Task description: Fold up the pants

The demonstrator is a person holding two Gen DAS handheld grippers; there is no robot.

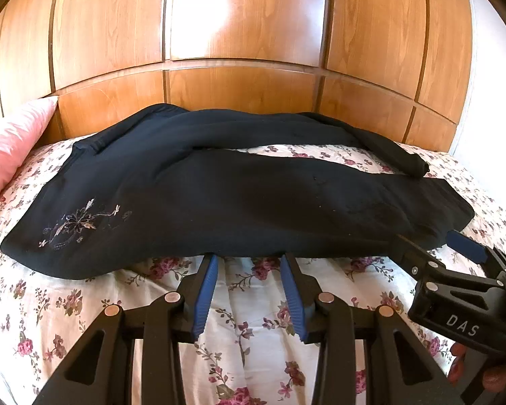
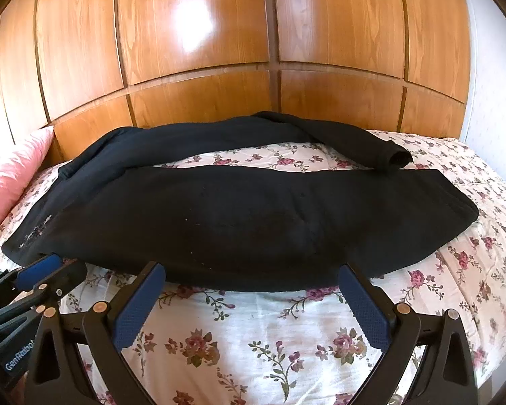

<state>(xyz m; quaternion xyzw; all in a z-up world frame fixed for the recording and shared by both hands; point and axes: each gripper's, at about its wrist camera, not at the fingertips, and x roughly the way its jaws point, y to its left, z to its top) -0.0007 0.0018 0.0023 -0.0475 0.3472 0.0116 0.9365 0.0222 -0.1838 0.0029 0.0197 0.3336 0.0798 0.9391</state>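
Black pants lie across the flowered bed, waist at the left with a pale embroidered flower, both legs running right; the far leg ends in a rolled cuff. They also show in the right wrist view. My left gripper is open, its fingertips at the near edge of the pants, holding nothing. My right gripper is open wide, its fingertips at the near edge of the near leg. Each gripper shows in the other's view: the right one and the left one.
A flowered bedsheet covers the bed. A pink pillow lies at the far left. A glossy wooden panelled wardrobe rises right behind the bed. A white wall stands at the right.
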